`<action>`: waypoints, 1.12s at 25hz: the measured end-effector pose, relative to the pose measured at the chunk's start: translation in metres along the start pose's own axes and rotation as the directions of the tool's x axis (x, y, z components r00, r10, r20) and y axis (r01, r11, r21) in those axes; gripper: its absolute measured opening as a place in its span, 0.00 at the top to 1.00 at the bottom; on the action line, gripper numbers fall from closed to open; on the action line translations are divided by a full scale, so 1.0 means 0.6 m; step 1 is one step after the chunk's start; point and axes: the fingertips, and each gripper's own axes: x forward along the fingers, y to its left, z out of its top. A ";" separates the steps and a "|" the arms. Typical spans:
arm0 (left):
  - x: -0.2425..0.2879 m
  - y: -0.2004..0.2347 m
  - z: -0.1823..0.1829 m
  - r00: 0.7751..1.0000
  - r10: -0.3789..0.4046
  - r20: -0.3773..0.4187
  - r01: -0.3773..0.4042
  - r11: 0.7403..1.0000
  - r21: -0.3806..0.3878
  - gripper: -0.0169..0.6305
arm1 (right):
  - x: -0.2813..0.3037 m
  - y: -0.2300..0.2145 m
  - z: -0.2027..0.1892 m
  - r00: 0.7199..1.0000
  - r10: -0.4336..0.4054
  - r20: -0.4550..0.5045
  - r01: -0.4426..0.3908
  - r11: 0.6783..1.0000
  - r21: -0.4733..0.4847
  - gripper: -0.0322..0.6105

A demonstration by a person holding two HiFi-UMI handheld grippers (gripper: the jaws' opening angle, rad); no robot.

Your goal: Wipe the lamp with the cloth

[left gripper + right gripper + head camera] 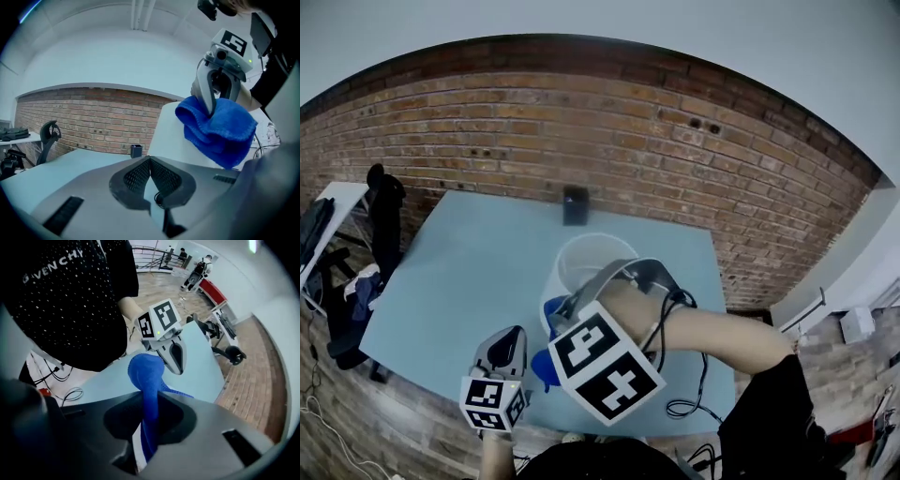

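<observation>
Blue cloth (146, 376) is hanging bunched in the right gripper (149, 420), whose jaws are pinching it, seemingly against the near side of the white lamp (592, 264). The left gripper (150, 164) is waiting just beside, jaws pressed together on nothing. Wiping looks under way; next is sweeping the cloth round the shade. The lamp is standing on the pale table (459, 281), before a brick wall (581, 131).

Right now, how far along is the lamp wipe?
Done: the cloth is picked up, pinched in the right gripper. In hand: the cloth sits against the side of the lamp and its white shade, so wiping looks under way. The left gripper is shut, empty and off the lamp. Left: probably more of the shade, though no marks show how much is covered.
</observation>
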 end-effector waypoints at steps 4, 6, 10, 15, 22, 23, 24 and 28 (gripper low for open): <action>-0.006 -0.005 -0.008 1.000 -0.017 -0.010 0.017 1.000 -0.003 0.96 | 0.019 -0.001 0.002 0.992 -0.108 -0.072 0.113 0.991 0.069 0.85; -0.010 -0.008 -0.010 1.000 -0.026 -0.011 0.026 1.000 -0.002 0.96 | 0.026 -0.001 0.002 0.986 -0.142 -0.093 0.152 0.981 0.116 0.85; -0.018 -0.016 -0.012 0.999 -0.042 -0.008 0.041 0.999 -0.004 0.96 | 0.051 0.026 0.017 0.990 -0.128 -0.064 0.139 0.969 0.205 0.85; -0.029 -0.023 -0.020 0.999 -0.052 -0.007 0.051 0.999 -0.011 0.96 | 0.116 0.049 0.025 0.979 -0.193 -0.059 0.201 0.920 0.337 0.85; -0.040 -0.034 -0.042 0.997 -0.066 -0.029 0.066 0.998 -0.020 0.96 | 0.272 0.149 0.057 0.980 -0.146 0.136 0.033 0.791 0.610 0.85; -0.042 -0.035 -0.045 0.997 -0.067 -0.034 0.066 0.998 -0.020 0.96 | 0.287 0.149 0.050 0.969 -0.215 0.125 0.082 0.751 0.655 0.85; -0.044 -0.035 -0.046 0.997 -0.066 -0.039 0.066 0.998 -0.020 0.96 | 0.296 0.140 0.036 0.944 -0.317 0.093 0.162 0.690 0.705 0.85; -0.047 -0.047 -0.054 0.995 -0.084 -0.058 0.082 0.996 -0.032 0.96 | 0.283 0.080 -0.046 0.705 -0.676 -0.217 0.553 0.331 0.765 0.85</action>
